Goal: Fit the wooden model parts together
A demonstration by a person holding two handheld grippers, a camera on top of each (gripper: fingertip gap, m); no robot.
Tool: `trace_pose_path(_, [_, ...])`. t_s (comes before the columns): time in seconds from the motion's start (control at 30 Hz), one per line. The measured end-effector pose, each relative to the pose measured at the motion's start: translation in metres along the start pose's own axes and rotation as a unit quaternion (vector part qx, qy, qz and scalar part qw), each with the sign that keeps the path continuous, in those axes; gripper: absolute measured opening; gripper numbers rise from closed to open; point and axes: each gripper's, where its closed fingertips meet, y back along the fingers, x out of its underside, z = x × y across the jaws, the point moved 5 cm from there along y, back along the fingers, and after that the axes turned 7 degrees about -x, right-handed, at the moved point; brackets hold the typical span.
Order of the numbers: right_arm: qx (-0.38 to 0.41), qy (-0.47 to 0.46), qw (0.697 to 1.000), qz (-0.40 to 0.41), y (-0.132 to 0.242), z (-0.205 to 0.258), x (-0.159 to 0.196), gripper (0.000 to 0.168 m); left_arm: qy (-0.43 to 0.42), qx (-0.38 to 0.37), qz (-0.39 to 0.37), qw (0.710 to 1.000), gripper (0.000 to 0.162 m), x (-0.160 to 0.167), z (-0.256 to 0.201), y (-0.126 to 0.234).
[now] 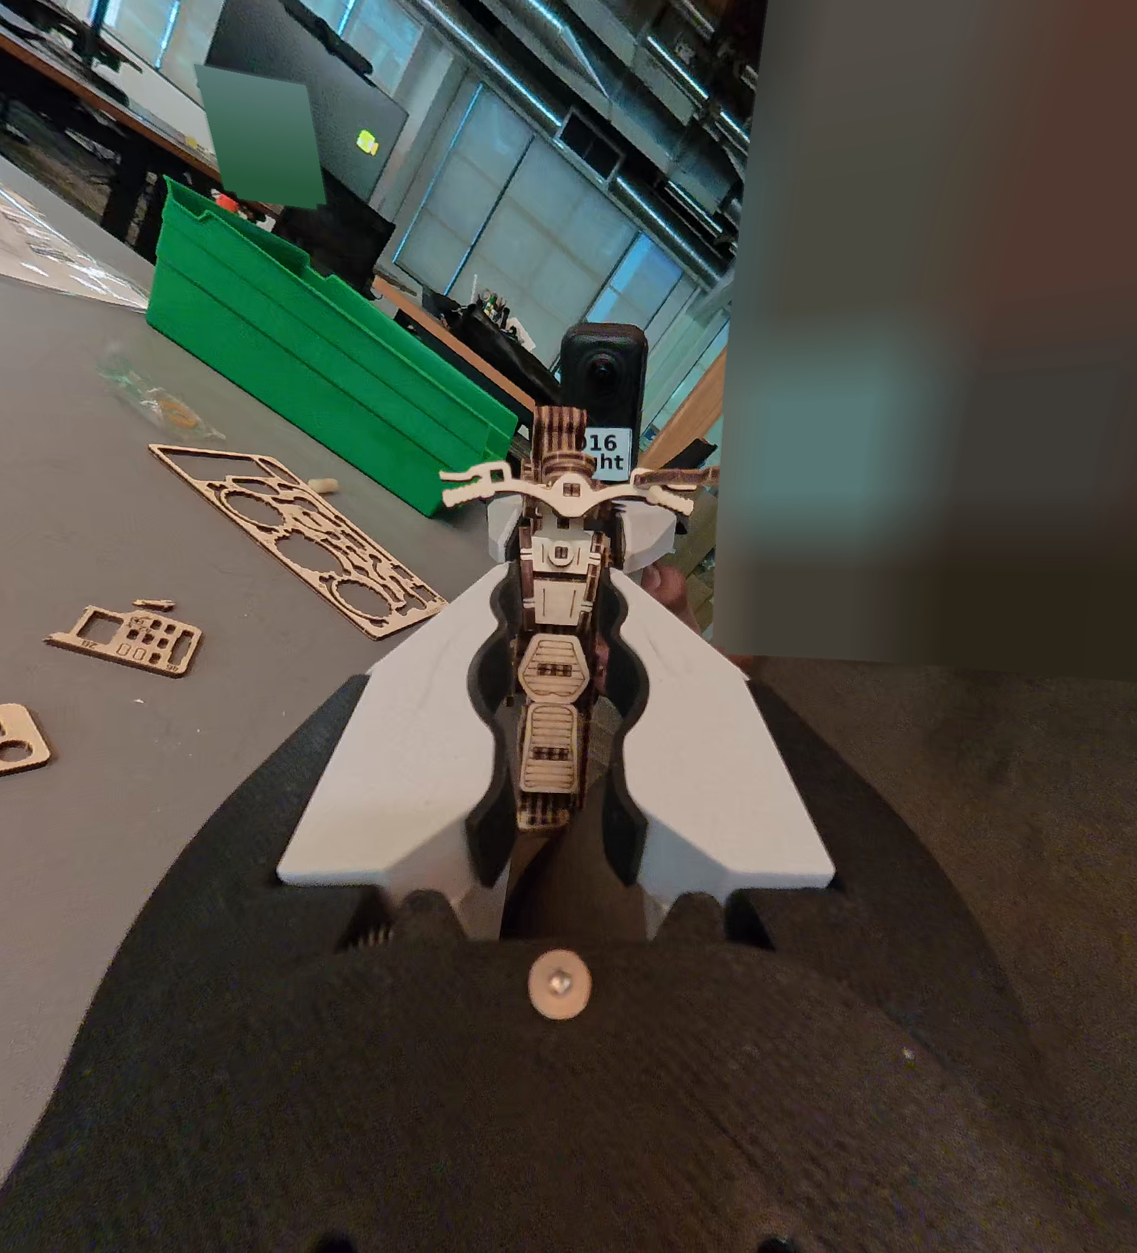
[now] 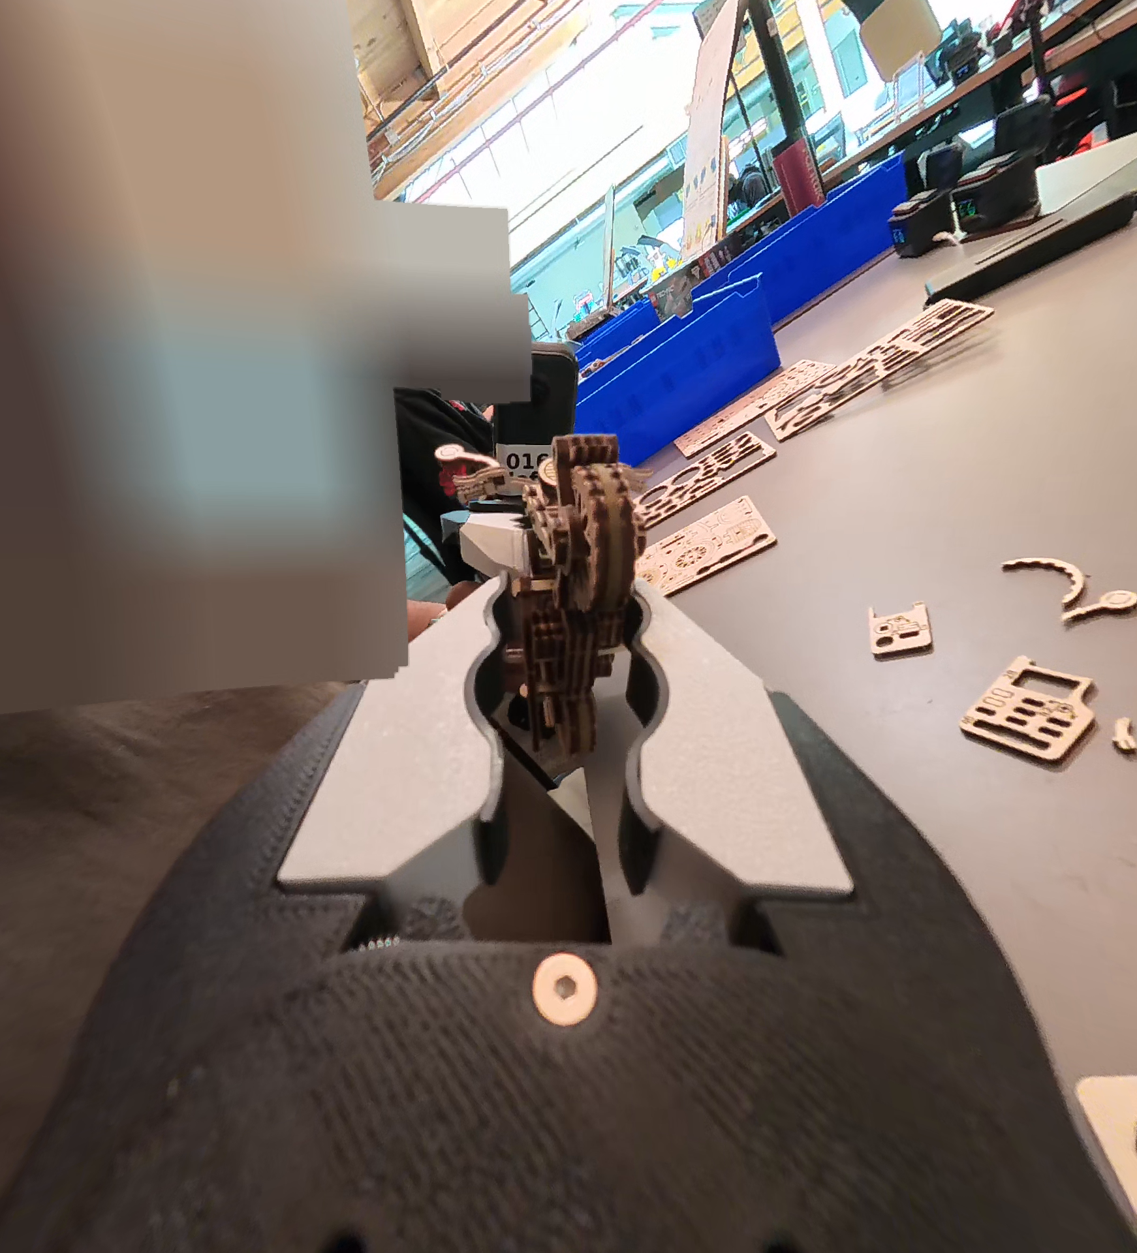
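Note:
A wooden motorcycle model (image 1: 555,678) is held in the air between both grippers. In the left wrist view I see it from behind, with its seat and its pale handlebars (image 1: 572,485). My left gripper (image 1: 562,583) is shut on the model's rear body. My right gripper (image 1: 576,535) faces me from beyond the model, with its black camera (image 1: 603,376) above. In the right wrist view my right gripper (image 2: 569,597) is shut on the model's front wheel end (image 2: 593,542). One white finger (image 2: 494,542) of the left gripper shows behind it.
The grey table (image 1: 77,474) carries a green bin (image 1: 322,352), a punched-out wooden sheet (image 1: 301,535) and small offcuts (image 1: 128,641). On the right side are blue bins (image 2: 688,380), more wooden sheets (image 2: 878,366) and loose small parts (image 2: 1027,719). A person sits close by.

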Motion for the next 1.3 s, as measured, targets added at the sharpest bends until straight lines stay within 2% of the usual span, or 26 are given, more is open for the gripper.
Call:
trace_pose_path(0.1, [-0.007, -0.011, 1.0, -0.004, 0.001, -0.001, 0.0, 0.03, 0.006, 0.003, 0.003, 1.0, 0.021, 0.001, 0.0, -0.001])
trace_pose_path(0.17, [-0.018, -0.017, 1.0, -0.01, 0.001, 0.001, -0.001, 0.021, 0.013, 0.005, 0.003, 1.0, 0.02, 0.002, 0.001, -0.001])
trace_pose_path(0.57, [-0.019, -0.014, 1.0, -0.014, 0.001, 0.003, -0.003, 0.021, 0.02, 0.012, -0.002, 1.0, 0.019, 0.0, 0.001, -0.001])
trace_pose_path(0.83, [-0.005, -0.023, 0.999, -0.036, 0.006, -0.004, -0.006, 0.038, 0.053, 0.018, -0.021, 0.998, 0.019, -0.005, 0.006, 0.003])
trace_pose_path(1.0, [-0.001, -0.02, 0.999, -0.026, 0.004, -0.004, -0.003, 0.042, 0.081, 0.027, -0.03, 0.996, 0.02, -0.006, 0.009, 0.004])
trace_pose_path(1.3, [-0.015, -0.047, 0.997, -0.051, 0.009, -0.007, -0.006, 0.024, 0.122, 0.056, -0.043, 0.99, 0.02, -0.008, 0.012, 0.007])
